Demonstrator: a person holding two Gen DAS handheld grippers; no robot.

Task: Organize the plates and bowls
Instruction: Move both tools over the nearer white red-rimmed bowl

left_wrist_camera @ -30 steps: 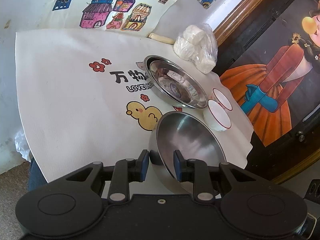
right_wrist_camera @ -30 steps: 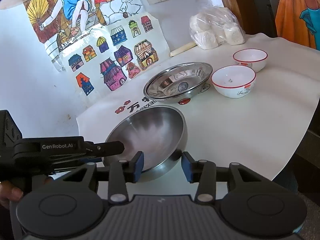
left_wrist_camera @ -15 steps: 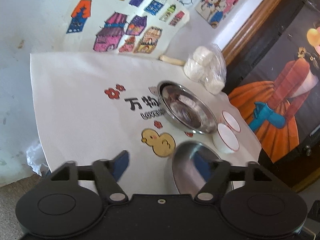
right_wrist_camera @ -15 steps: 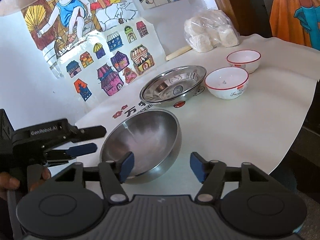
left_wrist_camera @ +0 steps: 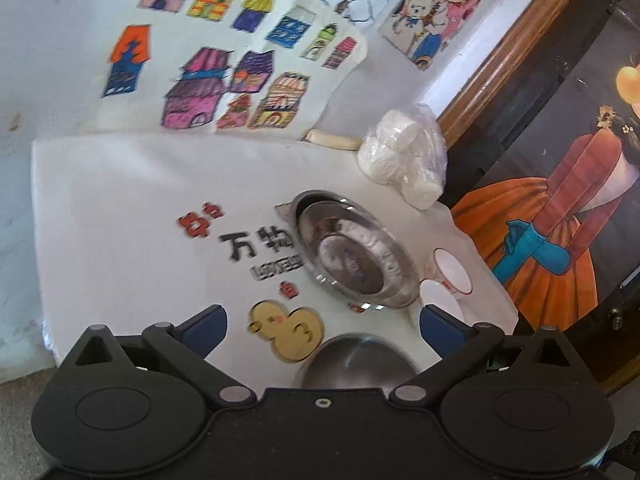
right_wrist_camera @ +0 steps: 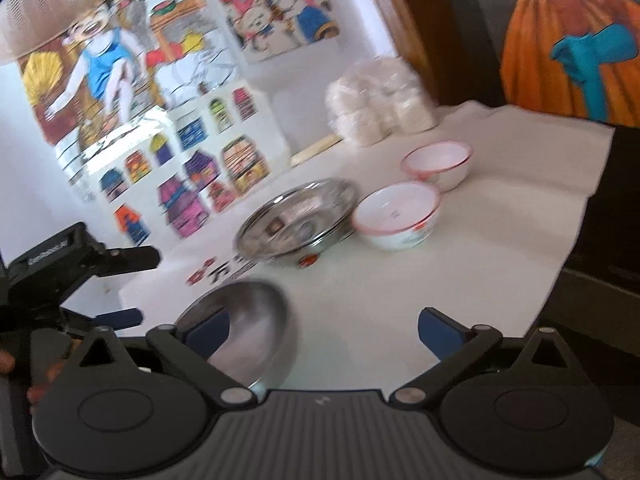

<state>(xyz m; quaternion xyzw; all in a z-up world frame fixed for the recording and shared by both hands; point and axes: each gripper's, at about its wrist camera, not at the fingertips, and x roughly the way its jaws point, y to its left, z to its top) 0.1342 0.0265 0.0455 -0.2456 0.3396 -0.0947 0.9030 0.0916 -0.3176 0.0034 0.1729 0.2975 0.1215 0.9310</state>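
A deep steel bowl (left_wrist_camera: 356, 362) (right_wrist_camera: 244, 320) stands on the white printed cloth (left_wrist_camera: 140, 220) near its front edge. A shallow steel plate (left_wrist_camera: 352, 256) (right_wrist_camera: 296, 220) lies behind it. Two white bowls with red rims (right_wrist_camera: 394, 216) (right_wrist_camera: 438, 160) stand to the plate's right, also in the left wrist view (left_wrist_camera: 442, 302) (left_wrist_camera: 452, 270). My left gripper (left_wrist_camera: 322, 326) is open and empty, held back above the steel bowl; it also shows in the right wrist view (right_wrist_camera: 120, 284). My right gripper (right_wrist_camera: 324, 328) is open and empty, with the steel bowl by its left finger.
A plastic bag of white rolls (left_wrist_camera: 404, 164) (right_wrist_camera: 378, 100) and a wooden stick (left_wrist_camera: 332, 140) lie at the cloth's far edge. Children's drawings (left_wrist_camera: 224, 72) cover the wall behind. A dark cabinet with a painted figure (left_wrist_camera: 560, 220) stands on the right.
Both grippers opened, let go of the steel bowl and pulled back and up. The bowl now rests on the cloth.
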